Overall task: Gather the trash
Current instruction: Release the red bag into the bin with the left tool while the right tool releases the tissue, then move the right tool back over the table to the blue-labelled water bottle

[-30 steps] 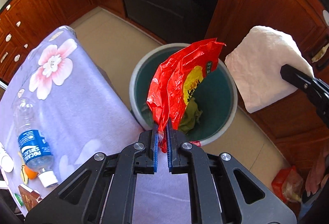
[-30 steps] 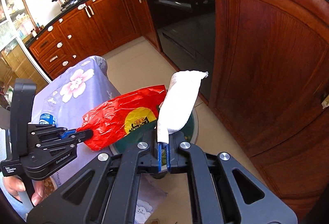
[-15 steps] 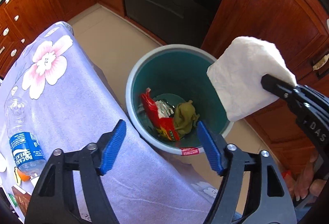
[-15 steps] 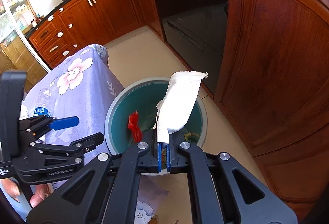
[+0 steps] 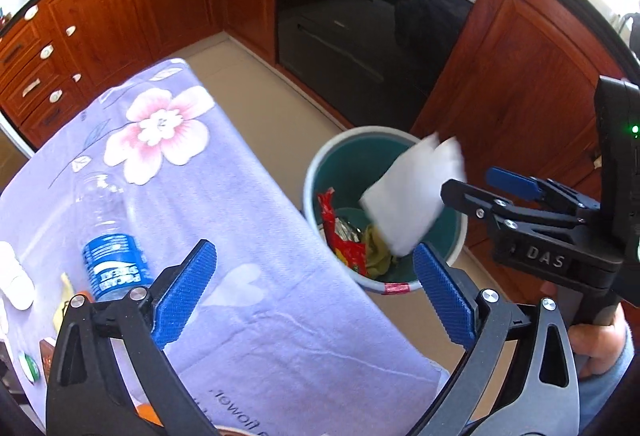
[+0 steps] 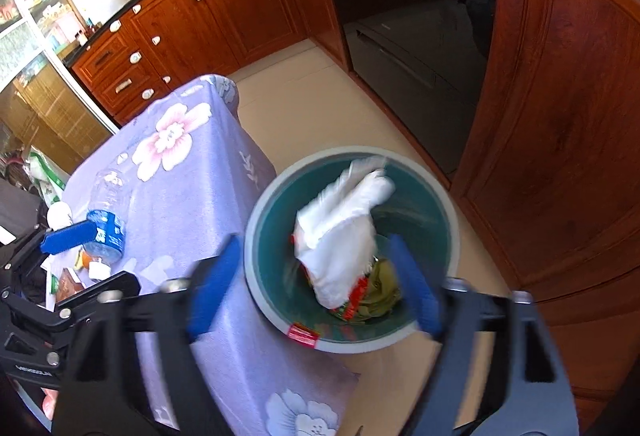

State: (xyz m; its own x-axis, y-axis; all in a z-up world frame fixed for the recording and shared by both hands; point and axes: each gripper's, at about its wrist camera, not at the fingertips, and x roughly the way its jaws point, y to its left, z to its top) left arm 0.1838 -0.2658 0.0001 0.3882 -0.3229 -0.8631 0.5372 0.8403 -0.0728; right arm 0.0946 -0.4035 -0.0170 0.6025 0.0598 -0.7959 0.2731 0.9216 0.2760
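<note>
Right wrist: white tissue (image 6: 340, 236) loose beyond open right claw (image 6: 316, 288), over bin (image 6: 448, 228).

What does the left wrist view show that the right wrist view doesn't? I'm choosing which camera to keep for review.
Only the left wrist view shows the right gripper from outside, open, its jaws just opened, the white tissue beside its tip, and the hand holding it. Only the right wrist view shows the glass cabinet and the left gripper from the side, open and empty. Both show the green bin, red wrapper, plastic bottle and floral tablecloth.
</note>
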